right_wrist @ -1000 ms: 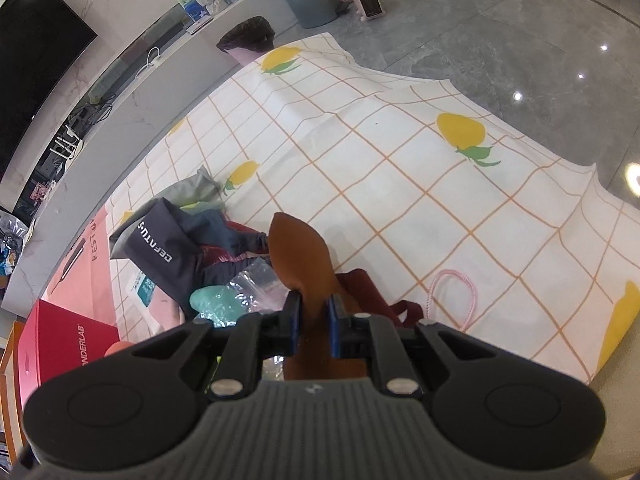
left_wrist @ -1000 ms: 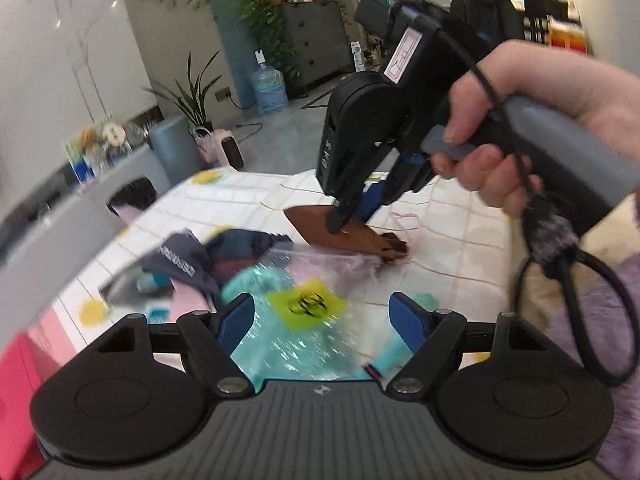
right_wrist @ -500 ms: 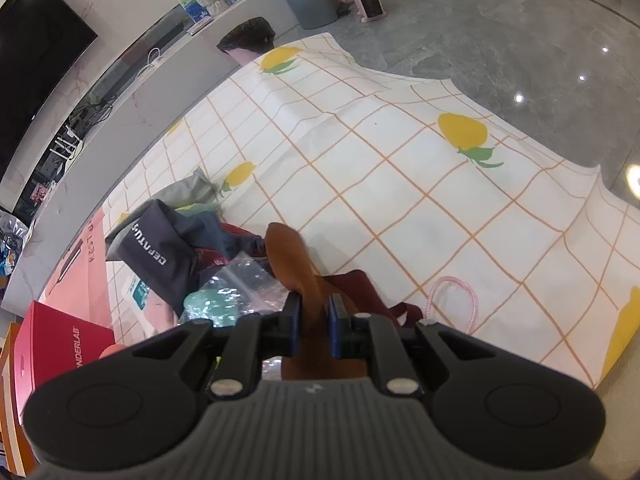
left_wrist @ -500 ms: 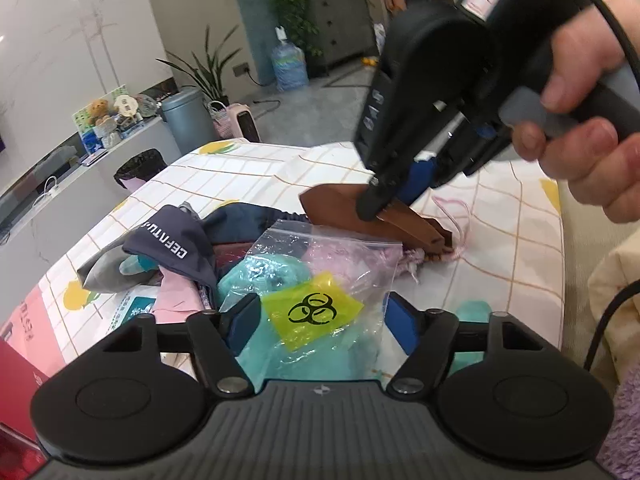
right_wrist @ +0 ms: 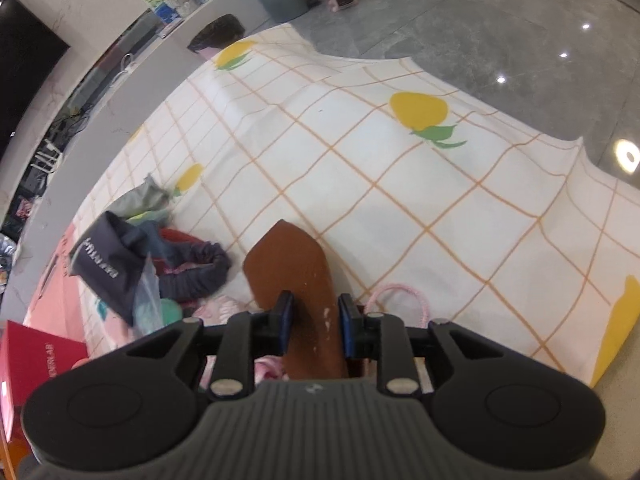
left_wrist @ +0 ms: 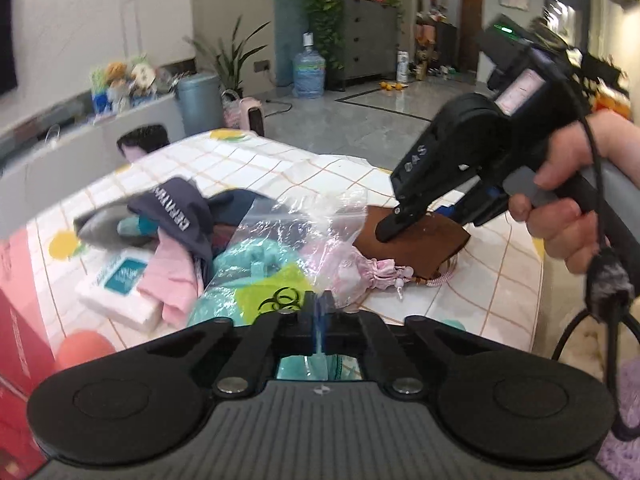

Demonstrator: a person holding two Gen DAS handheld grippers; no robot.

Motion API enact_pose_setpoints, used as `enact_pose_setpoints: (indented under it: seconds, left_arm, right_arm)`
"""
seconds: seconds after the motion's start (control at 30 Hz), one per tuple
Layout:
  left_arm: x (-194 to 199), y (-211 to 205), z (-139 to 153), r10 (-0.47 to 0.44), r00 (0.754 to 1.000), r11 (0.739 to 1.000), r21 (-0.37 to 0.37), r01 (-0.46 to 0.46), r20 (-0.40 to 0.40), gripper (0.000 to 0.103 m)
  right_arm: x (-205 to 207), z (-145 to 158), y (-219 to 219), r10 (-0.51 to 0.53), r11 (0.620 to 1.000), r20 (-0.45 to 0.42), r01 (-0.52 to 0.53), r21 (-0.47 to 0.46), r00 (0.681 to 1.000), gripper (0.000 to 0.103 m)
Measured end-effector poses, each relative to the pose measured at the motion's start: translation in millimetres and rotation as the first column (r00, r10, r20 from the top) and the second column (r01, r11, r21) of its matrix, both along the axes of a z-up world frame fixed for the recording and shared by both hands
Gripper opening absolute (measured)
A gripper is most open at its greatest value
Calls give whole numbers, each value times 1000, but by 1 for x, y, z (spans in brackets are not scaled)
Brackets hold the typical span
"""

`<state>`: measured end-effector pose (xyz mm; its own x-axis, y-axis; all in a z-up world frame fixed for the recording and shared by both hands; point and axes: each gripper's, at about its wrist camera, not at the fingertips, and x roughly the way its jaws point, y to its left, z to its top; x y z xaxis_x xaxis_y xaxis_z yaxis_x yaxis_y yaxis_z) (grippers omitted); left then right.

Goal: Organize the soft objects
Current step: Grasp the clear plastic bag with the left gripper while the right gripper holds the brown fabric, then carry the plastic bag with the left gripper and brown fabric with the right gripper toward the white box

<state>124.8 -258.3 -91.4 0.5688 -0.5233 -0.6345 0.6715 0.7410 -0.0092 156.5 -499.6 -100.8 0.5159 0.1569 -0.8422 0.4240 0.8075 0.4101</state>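
Observation:
A clear plastic bag (left_wrist: 296, 236) with a yellow biohazard label holds teal and pink soft things. My left gripper (left_wrist: 318, 306) is shut on the bag's near edge and lifts it. A flat brown leather piece (right_wrist: 296, 276) lies on the checked cloth; it also shows in the left wrist view (left_wrist: 416, 246). My right gripper (right_wrist: 314, 320) stands over it with the jaws partly open, one finger on each side, not pinching it. A navy garment (left_wrist: 180, 210) and a pink cloth (left_wrist: 168, 280) lie in a pile at the left.
A white and teal tissue pack (left_wrist: 120, 284), an orange ball (left_wrist: 82, 350) and a red box (right_wrist: 28, 360) lie at the left. A pink cord loop (right_wrist: 396, 300) lies beside the leather. The checked tablecloth (right_wrist: 400, 200) stretches far right. The floor lies beyond.
My left gripper has shut on the bag's edge and raised it. My right gripper's jaws have opened off the brown leather piece, which now lies flat.

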Motion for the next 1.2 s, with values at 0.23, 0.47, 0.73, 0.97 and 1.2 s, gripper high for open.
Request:
enact_pose_setpoints:
  seconds: [0.23,0.47,0.73,0.97,1.2]
  left_arm:
    - [5,23,6,78,994,989,-117,-86,-71,0]
    - [5,44,20,101,988,970,-207,-124,-119,0]
    - [8,56,38,118,969,945,-274,-176,-215,0]
    - [8,67,55,176,958,934,-268,-236,-227,0]
    - [0,90,79,218,952,916,-292,-276,-217,0]
  right_arm:
    - [1,4,8,44,999,31,-44,11,999,5]
    - [-4,12,3,4,1000,65,-6,24,998,2]
    - [-8,24,8,-3,1000,96,2,9,995,2]
    - [-15,44,14,-9,1000,173,7,14,985,2]
    - [-17,57,29,23,1000,203,-25,7,979,2]
